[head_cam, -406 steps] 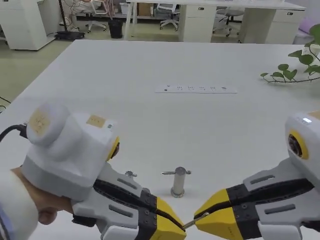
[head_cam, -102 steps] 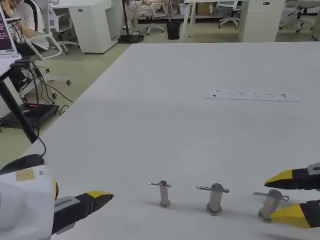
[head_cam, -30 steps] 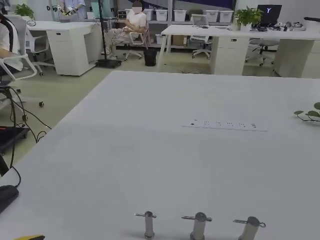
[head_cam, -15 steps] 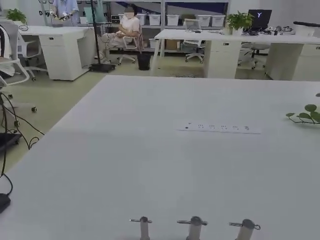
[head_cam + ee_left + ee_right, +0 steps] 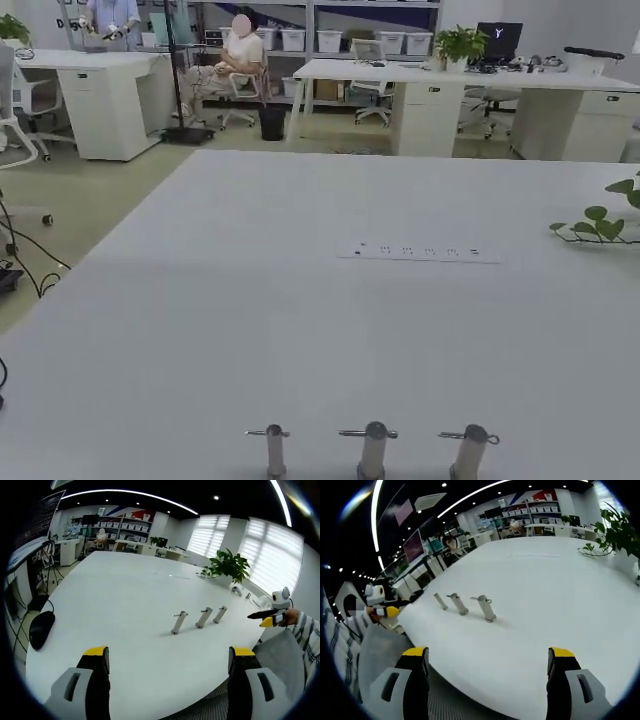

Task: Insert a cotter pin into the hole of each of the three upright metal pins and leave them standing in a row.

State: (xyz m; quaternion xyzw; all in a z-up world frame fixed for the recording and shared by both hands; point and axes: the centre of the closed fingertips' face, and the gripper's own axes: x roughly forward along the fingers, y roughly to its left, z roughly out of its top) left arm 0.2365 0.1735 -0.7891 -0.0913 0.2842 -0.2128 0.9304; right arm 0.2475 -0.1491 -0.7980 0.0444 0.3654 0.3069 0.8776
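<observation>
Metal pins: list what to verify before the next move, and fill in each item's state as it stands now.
1. Standing upright on the table: the left pin, middle pin and right pin. Ok.
2. A cotter pin crosses the head of each one. Ok.
3. The three stand in a row, apart from one another. Ok.
4. The left gripper is open and holds nothing. Ok.
5. The right gripper is open and holds nothing. Ok.
6. Each cotter pin is pushed fully through. Cannot tell, too small.
</observation>
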